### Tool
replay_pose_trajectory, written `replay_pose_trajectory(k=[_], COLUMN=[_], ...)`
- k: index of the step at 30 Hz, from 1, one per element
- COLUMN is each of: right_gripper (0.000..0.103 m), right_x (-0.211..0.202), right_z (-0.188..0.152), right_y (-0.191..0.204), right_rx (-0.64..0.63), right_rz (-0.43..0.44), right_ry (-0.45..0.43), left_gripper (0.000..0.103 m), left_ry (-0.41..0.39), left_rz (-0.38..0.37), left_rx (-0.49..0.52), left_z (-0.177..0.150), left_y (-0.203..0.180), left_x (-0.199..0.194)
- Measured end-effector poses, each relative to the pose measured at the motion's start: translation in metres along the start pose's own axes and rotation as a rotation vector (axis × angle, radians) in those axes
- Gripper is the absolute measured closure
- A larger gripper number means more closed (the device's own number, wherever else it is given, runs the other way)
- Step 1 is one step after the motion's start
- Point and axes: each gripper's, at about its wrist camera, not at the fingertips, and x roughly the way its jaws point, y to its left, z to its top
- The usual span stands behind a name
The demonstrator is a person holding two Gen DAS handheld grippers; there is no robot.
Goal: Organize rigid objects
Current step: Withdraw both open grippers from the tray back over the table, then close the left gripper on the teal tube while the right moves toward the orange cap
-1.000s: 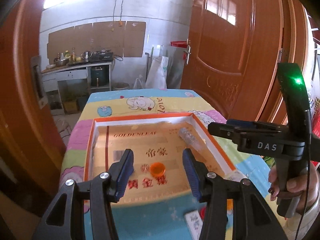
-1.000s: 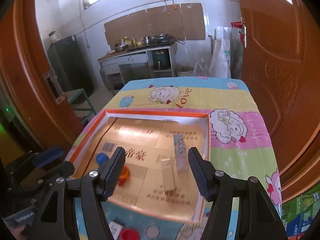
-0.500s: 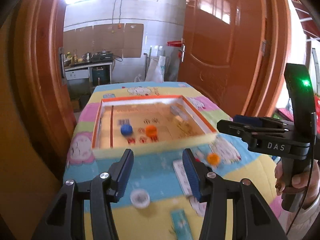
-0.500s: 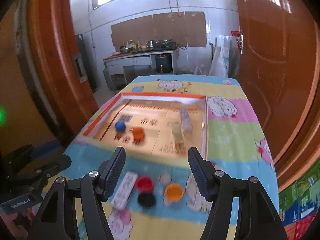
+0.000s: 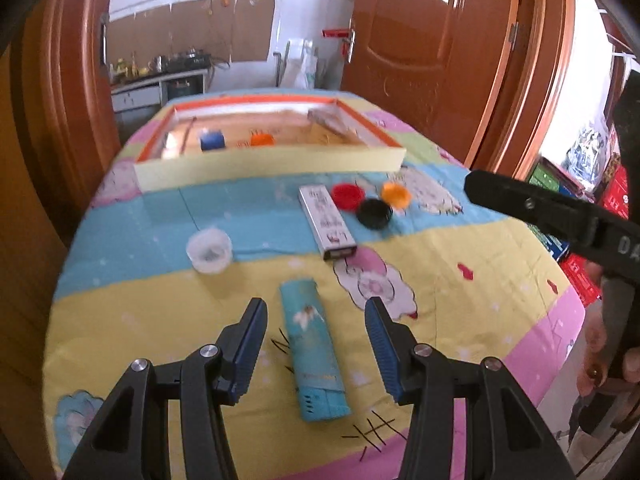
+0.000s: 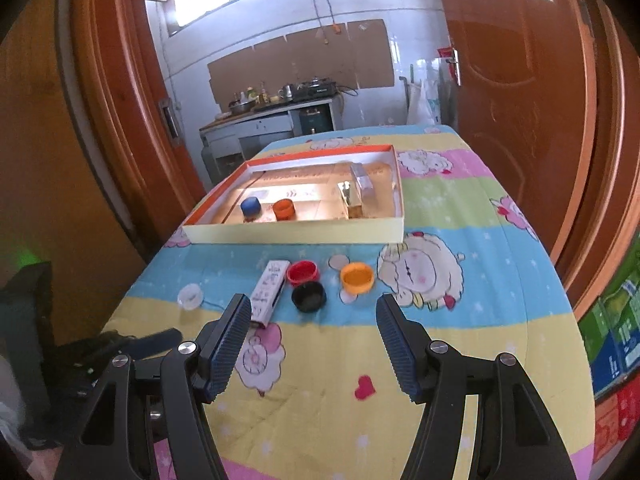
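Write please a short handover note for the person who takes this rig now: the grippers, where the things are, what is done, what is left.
Left gripper: open, empty, above the teal box.
Right gripper: open, empty, above the cloth.
Done: blue cap, orange cap and two small boxes lie in the tray.
Left on the table: teal box, white box, red cap, black cap, orange-yellow cap, clear cap.
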Motion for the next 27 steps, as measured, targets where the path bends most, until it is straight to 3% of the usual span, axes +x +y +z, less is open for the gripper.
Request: replay_pose_trajectory(k=[7, 13, 27], right_gripper=[0.036, 0.036, 0.041], right_x=[0.0, 0.001, 0.023], right_z=[-0.008, -0.009, -0.02], right_y=[-0.01, -0.014, -0.027], right_rx=[0.037, 0.036, 0.051], right_rz=[-0.01, -0.032, -0.098], right_ry=[0.018, 0.017, 0.072], left_gripper=[0.053, 0.076, 0.079], left_ry=[0.006, -0.021, -0.067], left_rz=[0.056, 0.064, 0.056], left_rx=[-0.001, -0.022, 0.003], left_z=[-0.008, -0.01, -0.015], left_y=[-0.004, 0.001, 0.0], left_x=[0.006, 0.004, 0.001])
